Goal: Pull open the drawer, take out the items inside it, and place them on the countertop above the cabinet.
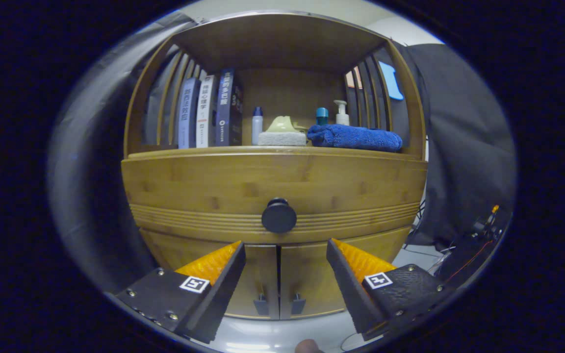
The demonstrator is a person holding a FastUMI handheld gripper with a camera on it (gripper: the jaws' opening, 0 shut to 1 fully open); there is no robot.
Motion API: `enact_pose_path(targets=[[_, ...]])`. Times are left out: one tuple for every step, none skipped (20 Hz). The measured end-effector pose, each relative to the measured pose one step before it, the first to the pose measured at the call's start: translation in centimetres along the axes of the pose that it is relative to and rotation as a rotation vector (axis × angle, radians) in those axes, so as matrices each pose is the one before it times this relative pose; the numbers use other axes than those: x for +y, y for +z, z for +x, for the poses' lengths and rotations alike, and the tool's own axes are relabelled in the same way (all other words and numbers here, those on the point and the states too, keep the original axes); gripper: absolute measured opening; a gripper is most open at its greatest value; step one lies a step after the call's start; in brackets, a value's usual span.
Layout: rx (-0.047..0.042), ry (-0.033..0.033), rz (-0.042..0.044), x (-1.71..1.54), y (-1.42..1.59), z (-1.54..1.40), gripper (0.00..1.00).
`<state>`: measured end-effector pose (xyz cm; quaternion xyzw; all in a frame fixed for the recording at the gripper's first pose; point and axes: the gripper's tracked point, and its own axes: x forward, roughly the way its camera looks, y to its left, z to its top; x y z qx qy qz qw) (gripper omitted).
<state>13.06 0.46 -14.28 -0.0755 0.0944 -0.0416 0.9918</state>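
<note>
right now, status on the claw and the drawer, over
Claw open, holding nothing, short of the knob. Drawer shut, items not out. Countertop above carries books, bottles and a blue towel.

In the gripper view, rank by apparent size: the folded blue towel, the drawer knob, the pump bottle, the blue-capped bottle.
1. Blue towel.
2. Drawer knob, nearer the open gripper, so enlarged.
3. White pump bottle and blue-capped bottle: too alike to rank.

The wooden cabinet (214,181) is showing a warm honey-brown grain with fine ridged lines across the drawer (189,218), whose round knob (279,215) is looking black, while the folded towel (356,137) on the countertop (174,153) is glowing deep blue.
</note>
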Motion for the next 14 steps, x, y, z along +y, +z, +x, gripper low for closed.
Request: enact_pose_path(targets=[[-0.00403, 0.00482, -0.02078, -0.168, 0.29, -1.231, 0.99], [-0.01057, 0.00391, -0.00526, -0.121, 0.347, -1.224, 0.99], [-0.01147, 0.00062, -0.00082, -0.165, 0.491, -1.165, 0.99], [-0.01179, -0.01578, 0.00772, -0.6, 0.56, -0.922, 0.98], [0.00218, -0.01556, 0.01256, -0.519, 0.521, -1.073, 0.97], [0.00765, -0.00651, 0.01726, -0.604, 1.003, -0.888, 0.97], [0.01174, 0.00984, 0.01512, -0.018, 0.432, -1.072, 0.97], [0.0075, -0.00212, 0.00595, -0.4, 0.618, -0.974, 0.97], [-0.01042, -0.01614, 0.00873, -0.688, 0.872, -0.929, 0.97], [-0.01348, 0.00105, 0.01316, -0.24, 1.045, -0.7, 0.96], [-0.01283, 0.00599, 0.00844, -0.127, 1.044, -0.819, 0.96], [0.0094, 0.00197, -0.005, -0.113, 0.412, -0.717, 0.96], [0.01347, -0.00711, -0.01306, -0.268, 0.38, -0.522, 0.96], [0.01683, -0.00287, -0.01804, -0.248, 0.305, -0.559, 0.96]])
